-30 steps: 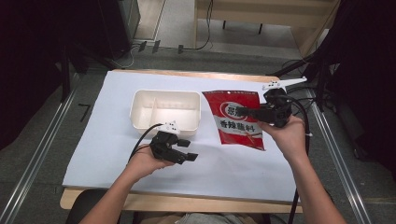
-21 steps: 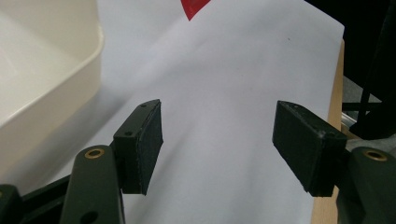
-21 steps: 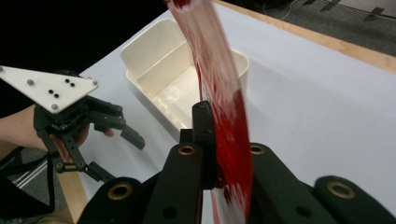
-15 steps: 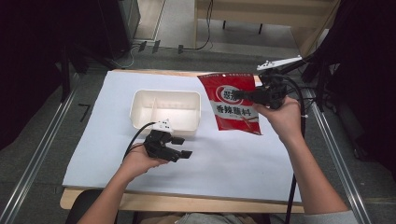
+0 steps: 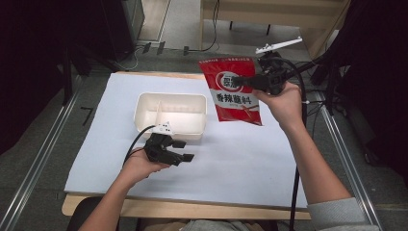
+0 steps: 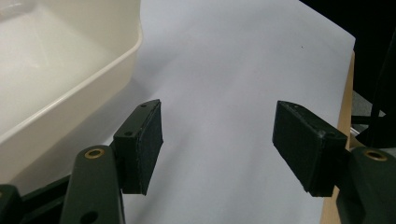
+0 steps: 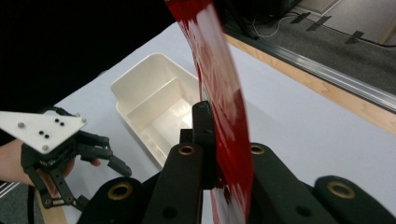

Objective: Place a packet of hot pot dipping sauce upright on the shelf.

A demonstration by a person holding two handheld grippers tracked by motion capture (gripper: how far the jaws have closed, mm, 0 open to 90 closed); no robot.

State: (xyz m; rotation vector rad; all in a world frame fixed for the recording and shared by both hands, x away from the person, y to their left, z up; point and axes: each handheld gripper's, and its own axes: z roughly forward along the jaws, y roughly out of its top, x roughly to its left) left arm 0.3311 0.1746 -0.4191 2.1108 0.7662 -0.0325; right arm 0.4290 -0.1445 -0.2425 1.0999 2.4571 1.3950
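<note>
A white sheet [image 5: 240, 159] covers the wooden bench [image 5: 192, 209], which stands on a grey floor with cables and dark surroundings behind it. A white, divided tray [image 5: 195, 103] sits on the sheet left of centre. The person's left forearm reaches in from the bottom, and the left gripper [image 5: 185, 150] rests low on the sheet just in front of the tray, its jaws standing wide apart with nothing between them. The right arm is raised over the far right part of the bench. The right gripper [image 5: 240, 83] has its jaws clamped on a red snack bag [image 5: 235, 96], which hangs upright in the air, off the sheet, right of the tray.
</note>
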